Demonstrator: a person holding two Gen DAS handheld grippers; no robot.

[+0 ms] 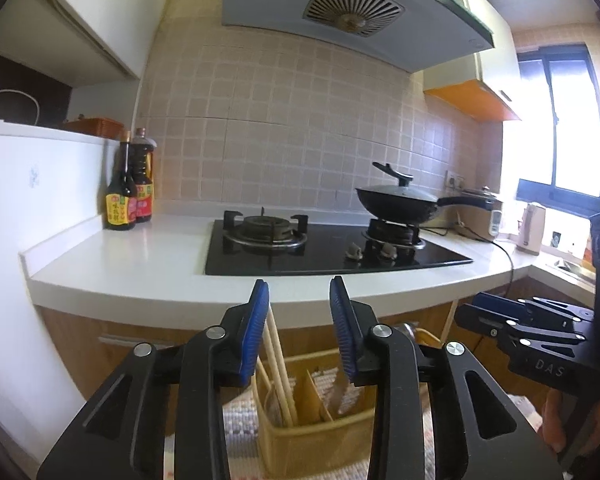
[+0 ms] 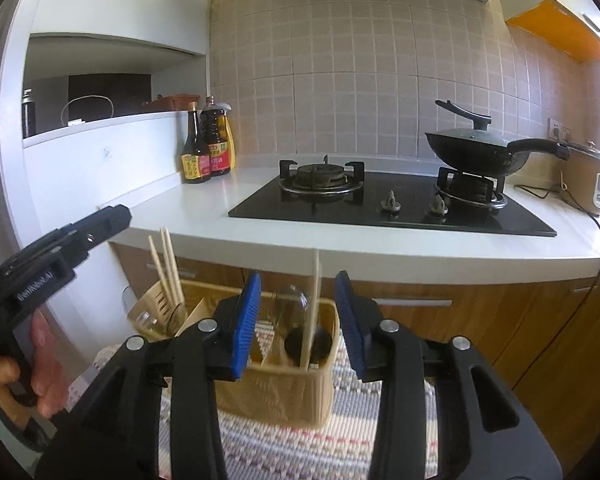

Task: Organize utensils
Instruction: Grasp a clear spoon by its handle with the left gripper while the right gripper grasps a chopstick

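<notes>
A yellow plastic utensil basket [image 2: 292, 392] with compartments stands on a woven striped mat in front of the counter; it also shows in the left wrist view [image 1: 300, 440]. Chopsticks [image 2: 168, 268] stand in its left compartment, and they show in the left wrist view [image 1: 278, 360]. One single chopstick [image 2: 314, 308] and a dark ladle [image 2: 308, 344] stand in the right compartment. My right gripper [image 2: 298, 316] is open and empty just above the basket. My left gripper [image 1: 300, 328] is open and empty above it too. Each gripper shows at the edge of the other's view.
A white counter [image 2: 204, 216] holds a black gas hob [image 2: 380, 204], a lidded wok [image 2: 472, 152] on the right burner, two sauce bottles [image 2: 208, 148] at the back left and a rice cooker [image 2: 588, 180] at right. Wooden cabinet doors stand behind the basket.
</notes>
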